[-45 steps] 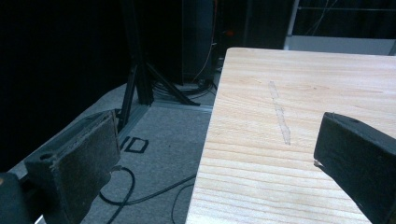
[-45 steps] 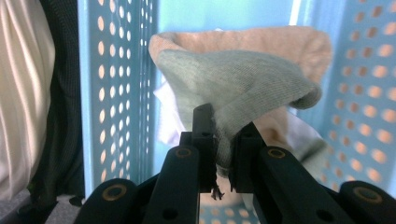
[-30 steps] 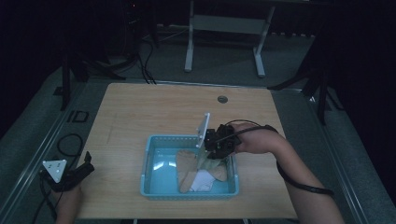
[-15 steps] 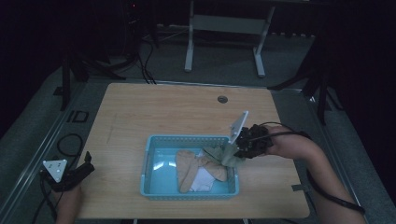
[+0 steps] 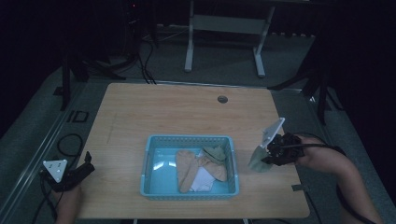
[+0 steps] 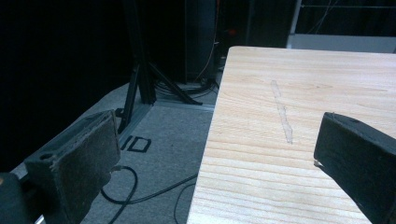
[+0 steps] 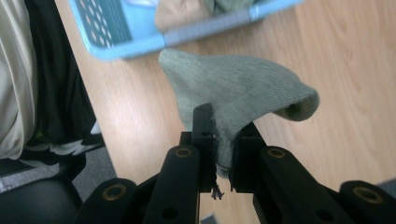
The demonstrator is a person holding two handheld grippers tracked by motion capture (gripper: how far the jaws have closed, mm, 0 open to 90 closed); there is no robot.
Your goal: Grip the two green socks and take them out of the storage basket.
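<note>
A grey-green sock (image 5: 258, 160) (image 7: 243, 91) hangs from my right gripper (image 5: 267, 157) (image 7: 223, 140), whose jaws are shut on its edge. It is over the wooden table (image 5: 187, 112), just right of the blue basket (image 5: 150, 164). The basket holds tan socks (image 5: 187, 168), another grey-green sock (image 5: 215, 152) and a white piece (image 5: 201, 181). My left gripper (image 5: 86, 164) (image 6: 215, 158) rests at the table's front left corner, open with nothing between its jaws.
A cable hole (image 5: 222, 99) sits near the table's far edge. Beyond the table stands a metal frame (image 5: 224, 28). Cables (image 5: 70, 142) lie on the grey floor at the left. The basket's corner (image 7: 140, 32) is close beyond the held sock.
My right gripper has carried the grey-green sock out of the basket and to the right, past its rim, over the bare table. The left gripper has stayed still.
</note>
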